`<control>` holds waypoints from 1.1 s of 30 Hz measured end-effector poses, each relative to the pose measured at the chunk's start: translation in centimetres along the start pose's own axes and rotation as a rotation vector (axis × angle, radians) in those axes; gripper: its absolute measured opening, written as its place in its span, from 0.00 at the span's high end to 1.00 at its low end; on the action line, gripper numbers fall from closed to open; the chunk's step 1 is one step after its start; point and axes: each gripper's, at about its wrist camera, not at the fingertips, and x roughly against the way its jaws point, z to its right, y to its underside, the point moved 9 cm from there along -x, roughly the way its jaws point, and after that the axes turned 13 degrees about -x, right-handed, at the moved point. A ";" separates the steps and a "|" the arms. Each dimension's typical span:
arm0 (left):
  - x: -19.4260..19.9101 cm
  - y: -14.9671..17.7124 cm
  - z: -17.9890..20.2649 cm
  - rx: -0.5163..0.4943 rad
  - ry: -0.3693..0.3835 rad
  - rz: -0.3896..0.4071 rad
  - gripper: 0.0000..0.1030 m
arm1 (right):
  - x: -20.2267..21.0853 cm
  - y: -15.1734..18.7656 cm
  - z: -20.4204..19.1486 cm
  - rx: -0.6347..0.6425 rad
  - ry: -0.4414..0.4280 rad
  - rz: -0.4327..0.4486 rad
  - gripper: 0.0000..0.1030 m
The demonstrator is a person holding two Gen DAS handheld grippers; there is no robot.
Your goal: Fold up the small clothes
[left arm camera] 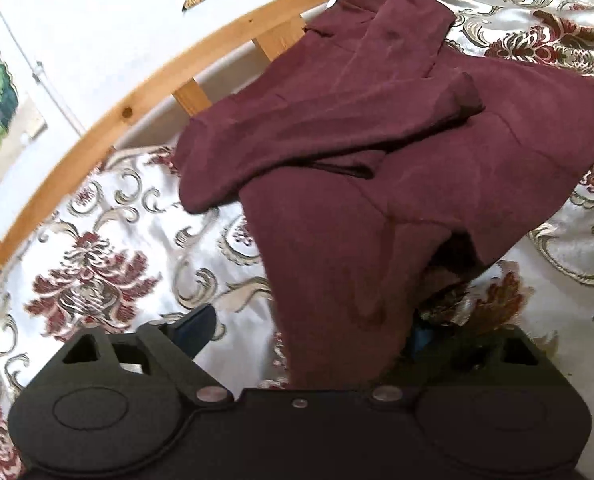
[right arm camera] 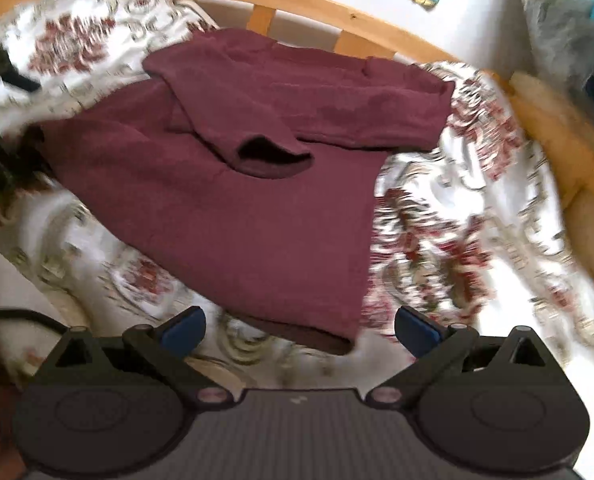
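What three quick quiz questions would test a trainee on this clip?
1. True or false: the right tongs are gripping the sweater.
2. What lies folded across the sweater's chest? A sleeve, B sock, C towel.
3. What does the sweater rest on?

Key: 1 false, they are open with nothing between them. 2 A, the sleeve. 3 A flower-patterned bedspread.

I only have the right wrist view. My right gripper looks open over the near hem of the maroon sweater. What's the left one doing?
Observer: The left gripper has sweater cloth draped between its spread fingers.
Operator: Is it clamped?
Observer: I cannot tell; cloth covers the right finger, and only the left fingertip shows.
Operator: Any sleeve folded in?
Observer: Yes, one sleeve lies across the sweater's body.
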 end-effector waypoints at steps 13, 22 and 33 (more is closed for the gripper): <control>0.4 -0.3 -0.2 0.018 0.029 0.041 0.66 | -1.5 -0.3 0.2 0.283 0.081 0.028 0.10; 1.4 -0.7 0.5 0.008 0.022 0.091 0.94 | -1.3 0.5 -1.7 0.322 -0.027 0.063 0.83; 7.9 -2.4 -2.5 0.118 0.032 0.132 0.96 | 6.4 -2.6 1.4 0.128 -0.039 0.198 0.93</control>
